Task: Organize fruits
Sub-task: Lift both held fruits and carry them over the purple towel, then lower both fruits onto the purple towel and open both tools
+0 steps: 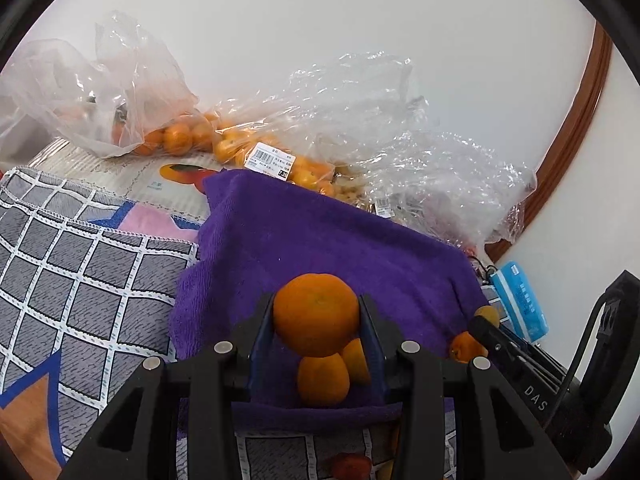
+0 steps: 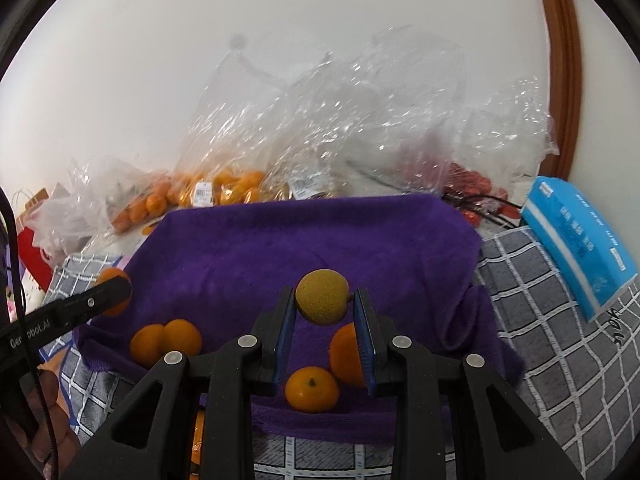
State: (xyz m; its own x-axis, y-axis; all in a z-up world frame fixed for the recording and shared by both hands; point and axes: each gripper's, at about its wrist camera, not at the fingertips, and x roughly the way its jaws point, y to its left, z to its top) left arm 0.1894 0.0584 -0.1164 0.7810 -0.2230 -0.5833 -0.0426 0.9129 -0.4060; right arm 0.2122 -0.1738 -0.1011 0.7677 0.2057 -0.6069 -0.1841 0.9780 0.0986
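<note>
My left gripper is shut on a large orange, held just above a purple towel. Two smaller oranges lie on the towel under it. My right gripper is shut on a small round yellow-brown fruit over the same purple towel. Below it on the towel lie an orange with a stem and another orange. Two more oranges rest at the towel's left. The left gripper's finger shows at the left of the right wrist view with its orange behind it.
Clear plastic bags of small oranges and other fruit lie along the white wall. A blue tissue pack sits at the right on a grey checked cloth. Red fruit lies behind the towel.
</note>
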